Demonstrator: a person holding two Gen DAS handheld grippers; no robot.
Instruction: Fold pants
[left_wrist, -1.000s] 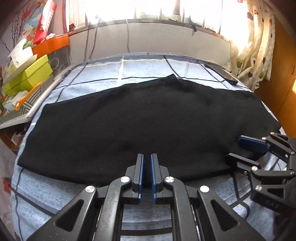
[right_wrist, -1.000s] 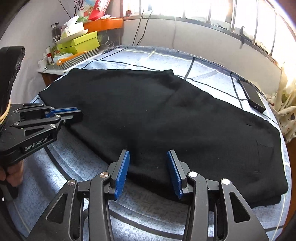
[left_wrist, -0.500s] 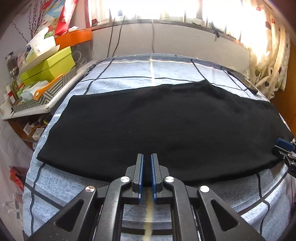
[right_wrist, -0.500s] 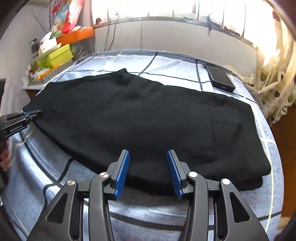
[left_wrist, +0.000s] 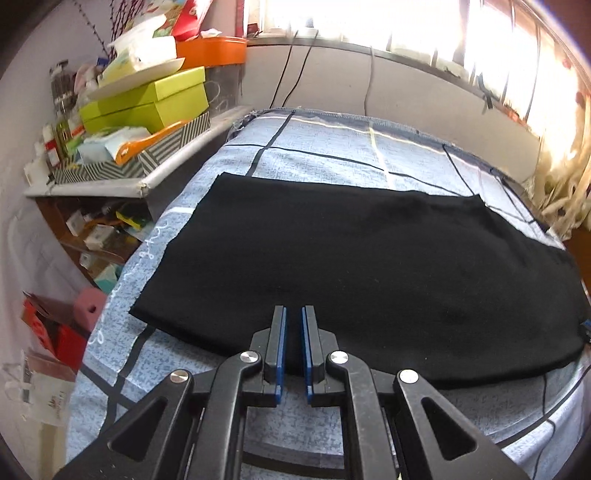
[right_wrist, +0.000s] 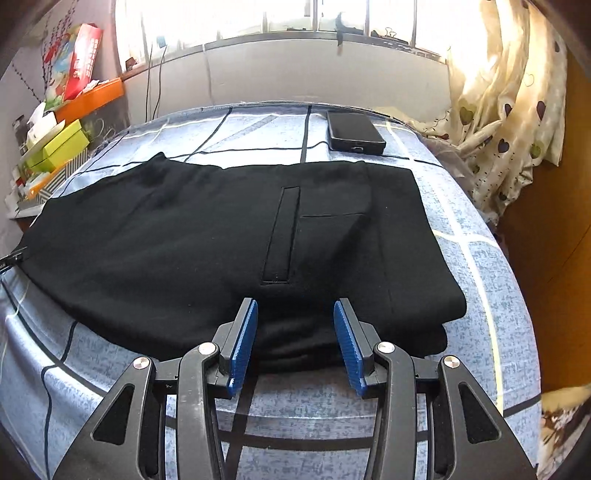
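**Tongs at each end of the pants**

Because the black pants (right_wrist: 207, 236) lie flat and long across the bed (right_wrist: 480, 266), one pair of tongs waits at each end. The left tongs (left_wrist: 291, 354) are pressed together, holding nothing. The right tongs (right_wrist: 295, 343) are spread over the near edge by the waist. A dark phone (right_wrist: 354, 131) rests just past the pants, clear of the fold
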